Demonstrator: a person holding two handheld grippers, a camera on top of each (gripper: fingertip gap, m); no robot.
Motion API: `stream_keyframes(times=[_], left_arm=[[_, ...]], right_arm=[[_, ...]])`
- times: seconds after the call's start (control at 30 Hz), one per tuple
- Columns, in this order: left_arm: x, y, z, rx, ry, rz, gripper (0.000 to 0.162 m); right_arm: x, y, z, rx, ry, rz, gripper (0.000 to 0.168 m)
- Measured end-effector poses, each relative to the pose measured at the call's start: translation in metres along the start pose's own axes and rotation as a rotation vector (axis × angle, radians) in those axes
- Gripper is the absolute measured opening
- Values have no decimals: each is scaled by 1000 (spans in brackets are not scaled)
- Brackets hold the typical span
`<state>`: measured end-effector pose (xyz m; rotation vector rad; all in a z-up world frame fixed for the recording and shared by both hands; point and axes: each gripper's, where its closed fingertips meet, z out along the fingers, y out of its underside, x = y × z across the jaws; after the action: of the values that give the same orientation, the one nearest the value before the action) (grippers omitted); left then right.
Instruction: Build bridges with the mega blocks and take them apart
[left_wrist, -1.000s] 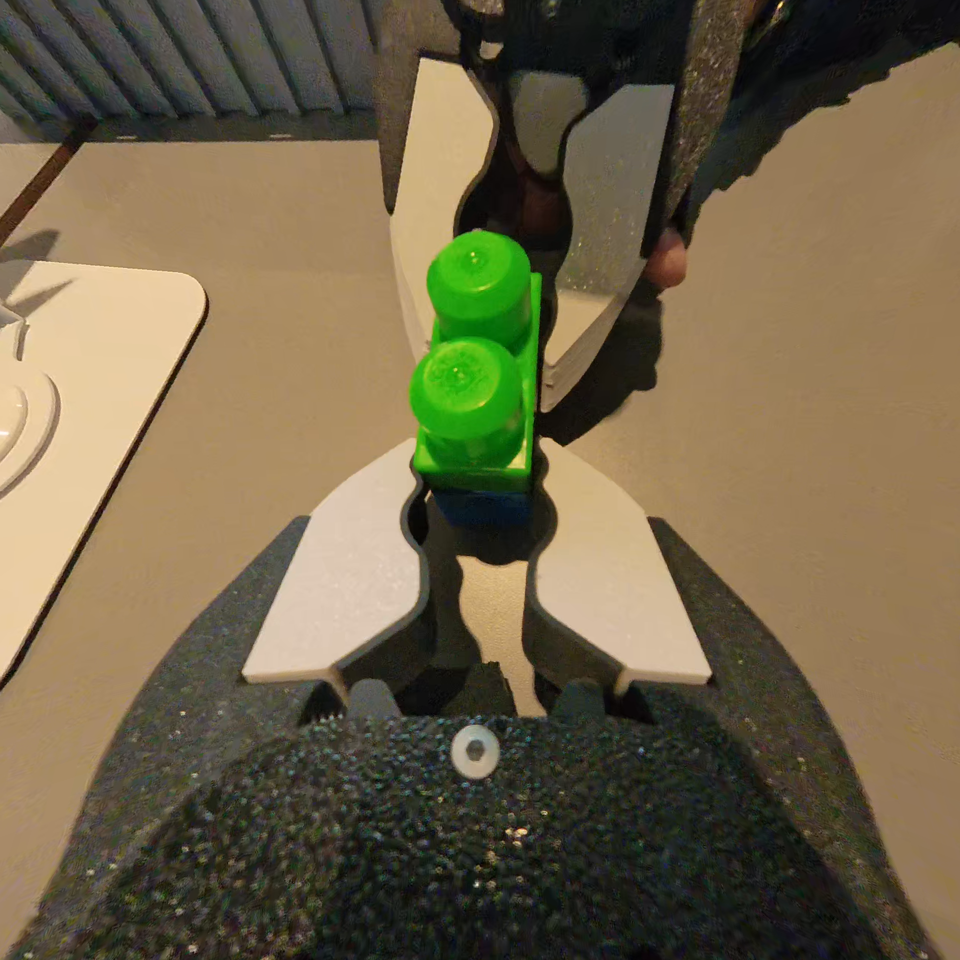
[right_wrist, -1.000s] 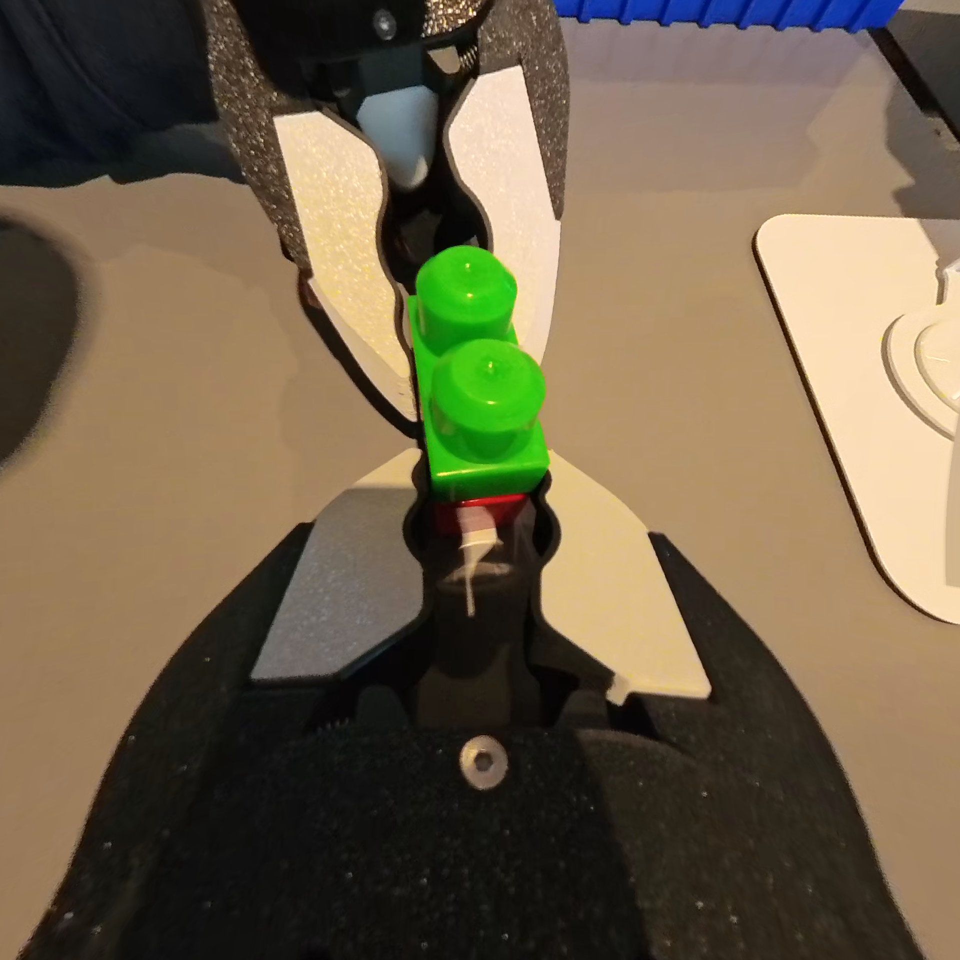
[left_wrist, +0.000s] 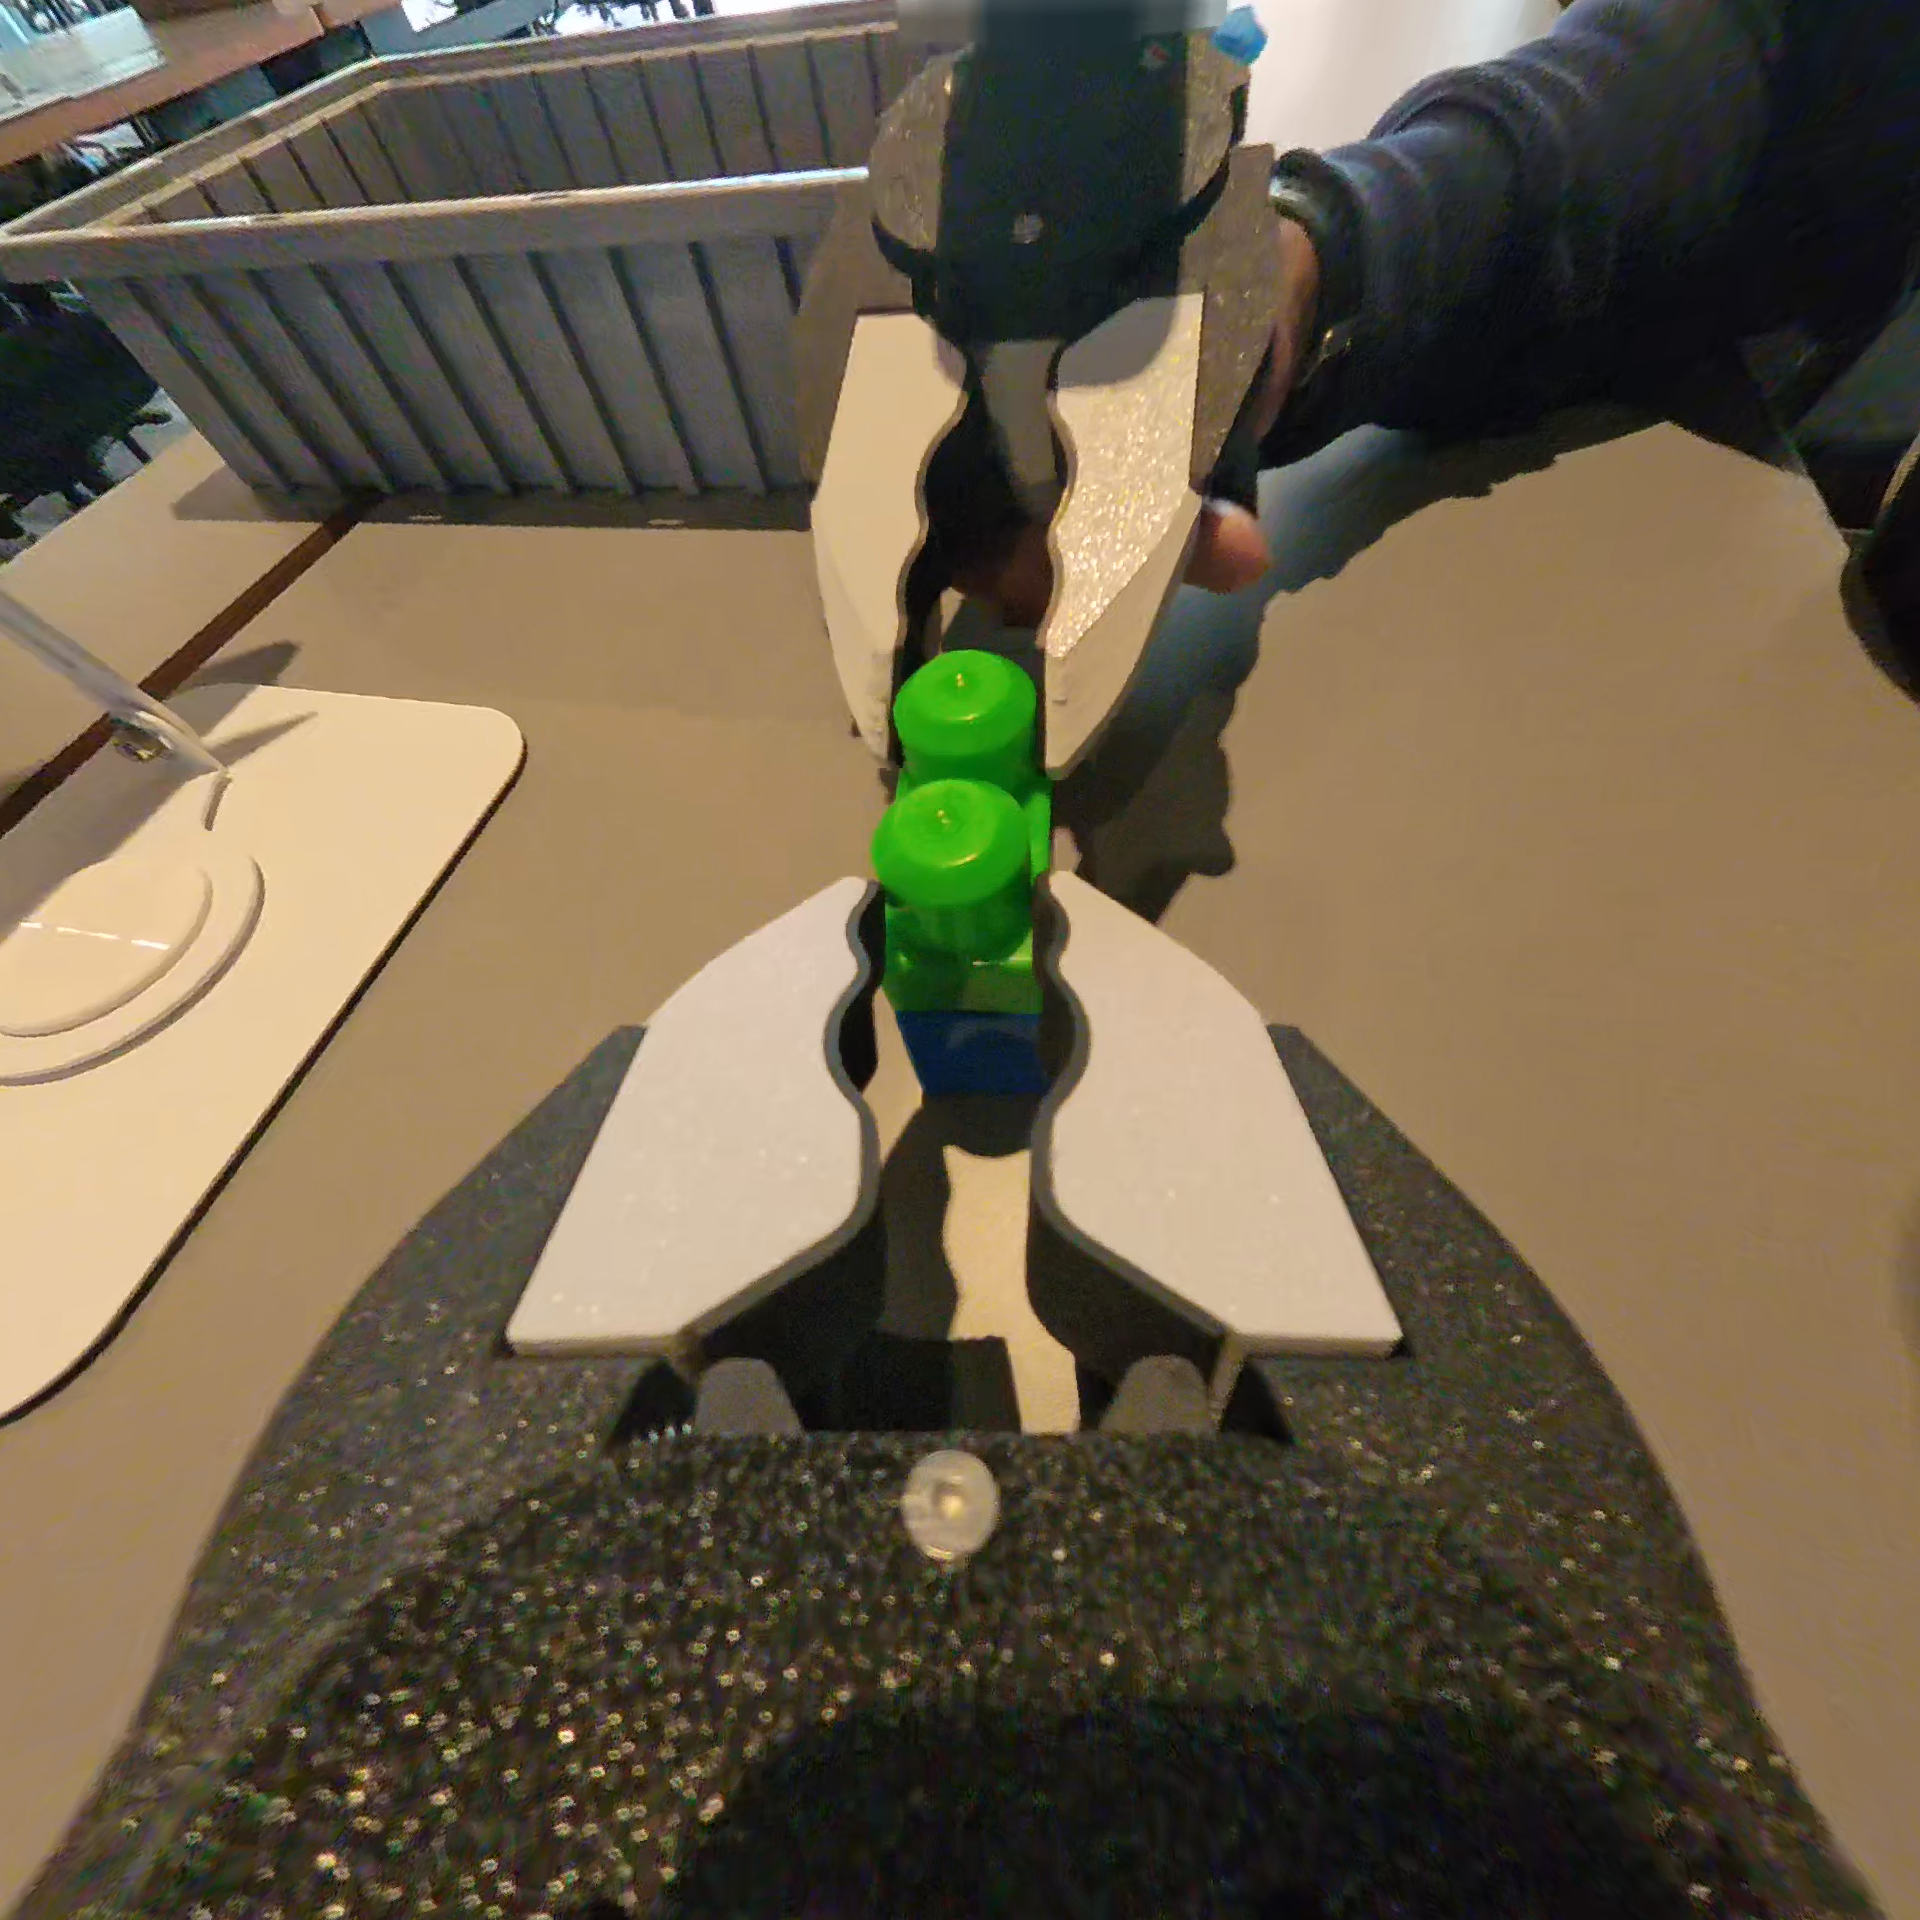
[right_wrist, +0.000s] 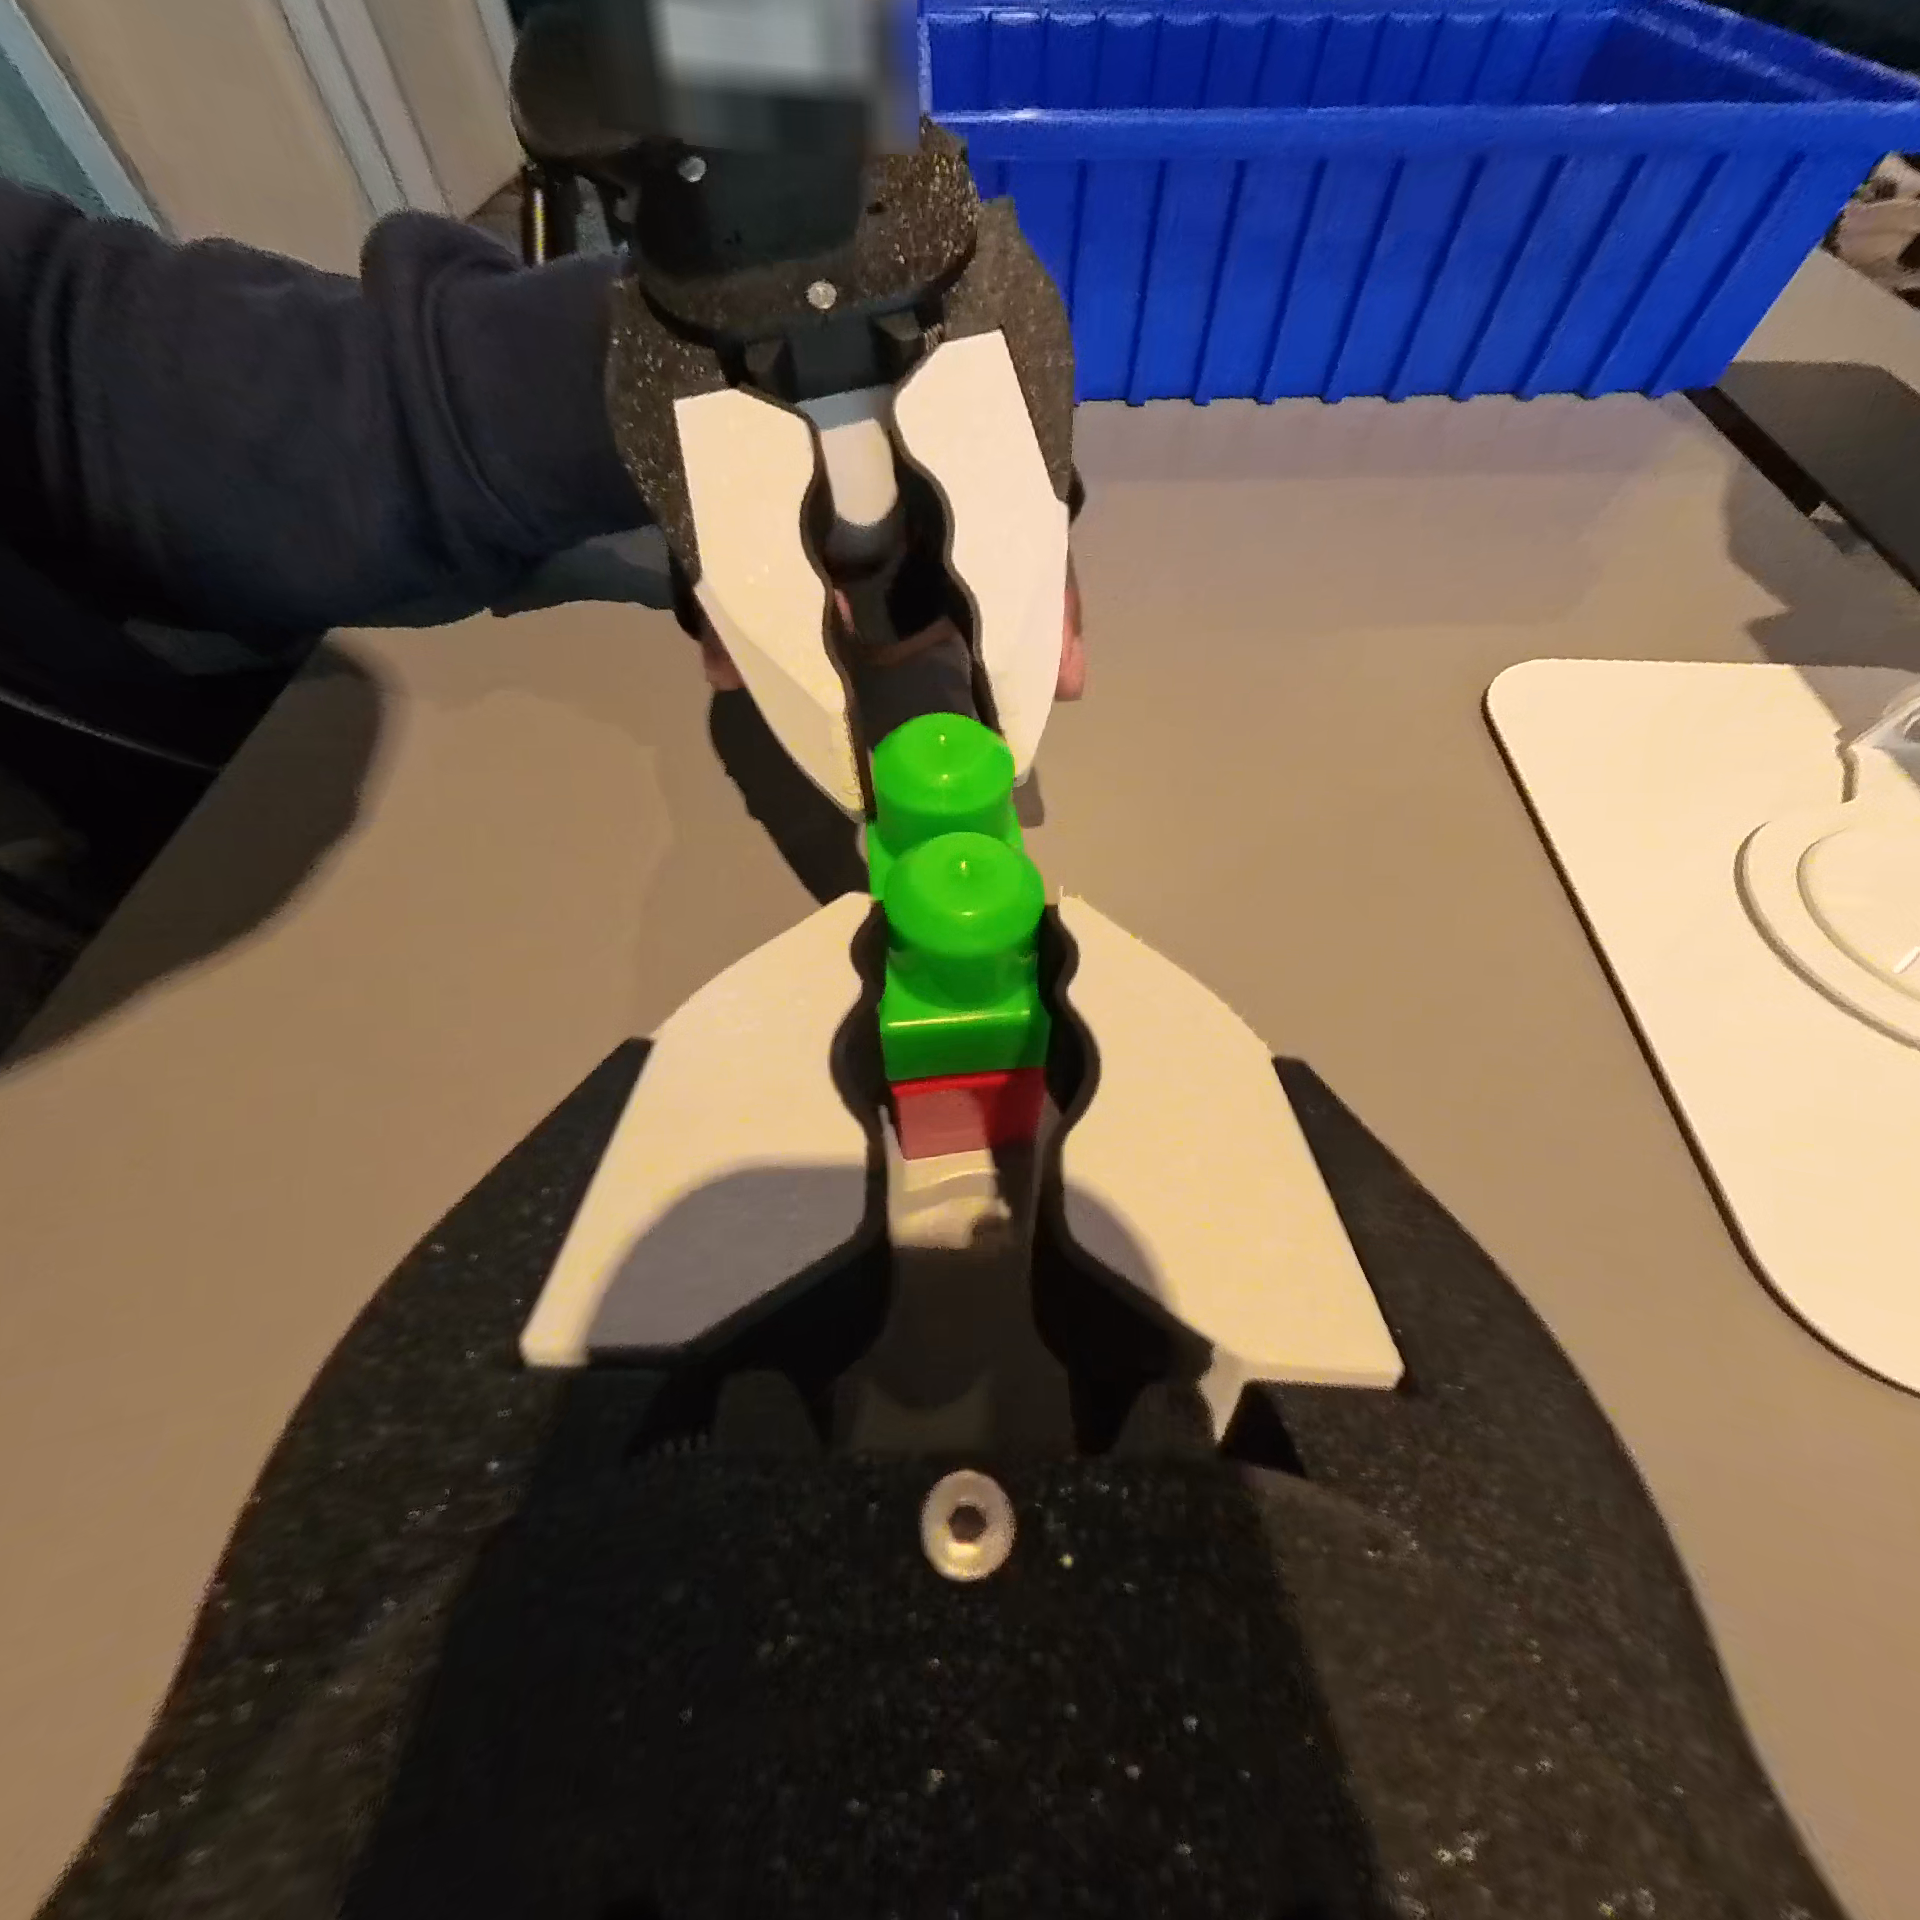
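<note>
Gripping opposite ends of the two-stud green plastic block (left_wrist: 961, 883), the left gripper (left_wrist: 961, 935) and right gripper (right_wrist: 961, 977) clench it above the grey table (left_wrist: 1455, 935), blue block (left_wrist: 977, 1055) and red block (right_wrist: 961, 1117) beneath, likely for separating.

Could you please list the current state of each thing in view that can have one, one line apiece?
Green block: upright, spanning the blue and red blocks, held at both ends.
Blue block: under the green block's end, between the left tool's fingers.
Red block: under the other end, between the right tool's fingers.
Left tool: shut on the bridge.
Right tool: shut on the bridge.
Blue bin: contents hidden.
</note>
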<state>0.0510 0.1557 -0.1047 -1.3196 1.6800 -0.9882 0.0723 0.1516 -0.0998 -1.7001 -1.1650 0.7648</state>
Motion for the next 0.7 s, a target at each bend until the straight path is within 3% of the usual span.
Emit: stream_keyframes(times=[0.7], left_arm=[[1, 5, 3, -36, -1, -35, 29]], right_arm=[[-2, 8, 2, -85, -11, 63, 31]])
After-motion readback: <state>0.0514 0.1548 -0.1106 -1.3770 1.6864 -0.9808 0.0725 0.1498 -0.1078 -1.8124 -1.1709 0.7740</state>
